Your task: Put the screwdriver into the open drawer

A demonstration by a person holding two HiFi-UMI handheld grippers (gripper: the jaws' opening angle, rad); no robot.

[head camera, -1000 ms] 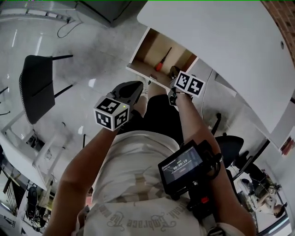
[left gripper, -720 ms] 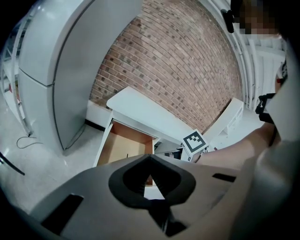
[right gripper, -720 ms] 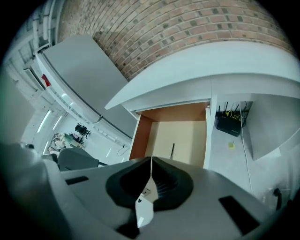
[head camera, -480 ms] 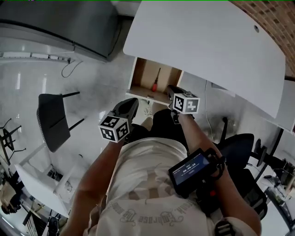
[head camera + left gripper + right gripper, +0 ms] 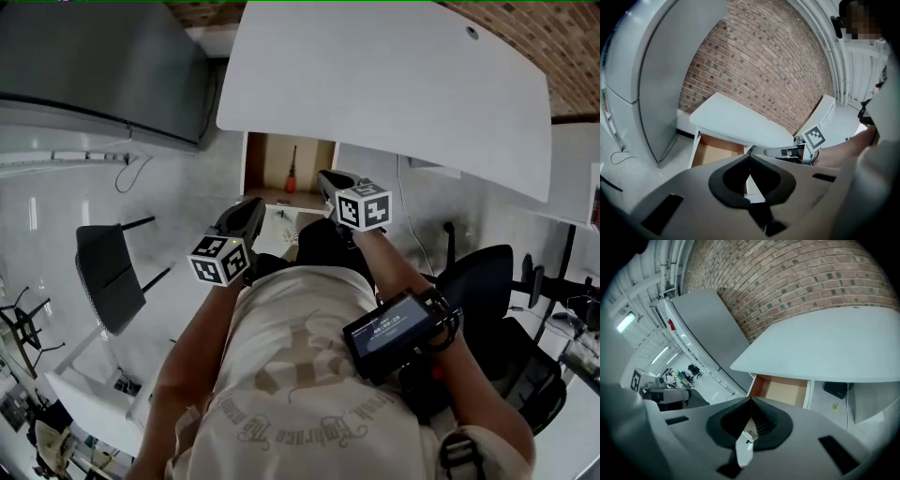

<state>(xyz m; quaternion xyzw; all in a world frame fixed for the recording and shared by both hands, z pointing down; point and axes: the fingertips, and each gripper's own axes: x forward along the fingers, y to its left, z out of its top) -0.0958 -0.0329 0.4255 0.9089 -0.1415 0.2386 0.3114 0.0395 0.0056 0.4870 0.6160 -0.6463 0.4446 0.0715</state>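
Screwdriver (image 5: 292, 172) lies inside the open drawer (image 5: 265, 161), its red handle toward the drawer front and its shaft pointing back under the white desk (image 5: 394, 84). Neither gripper touches it.

Right gripper (image 5: 324, 175): jaws together, nothing between them. It hangs just beside the right end of the drawer front.

Left gripper (image 5: 253, 204): jaws likewise together and empty. It sits below and left of the drawer front, apart from it.

The desk top overhangs the rear of the drawer. A black box (image 5: 836, 389) sits under the desk, right of the drawer. A grey cabinet (image 5: 94, 66) stands left of the desk, with a brick wall (image 5: 759, 61) behind. A black chair (image 5: 108, 277) stands well apart on the floor to the left, and an office chair (image 5: 483, 281) stands to the right.
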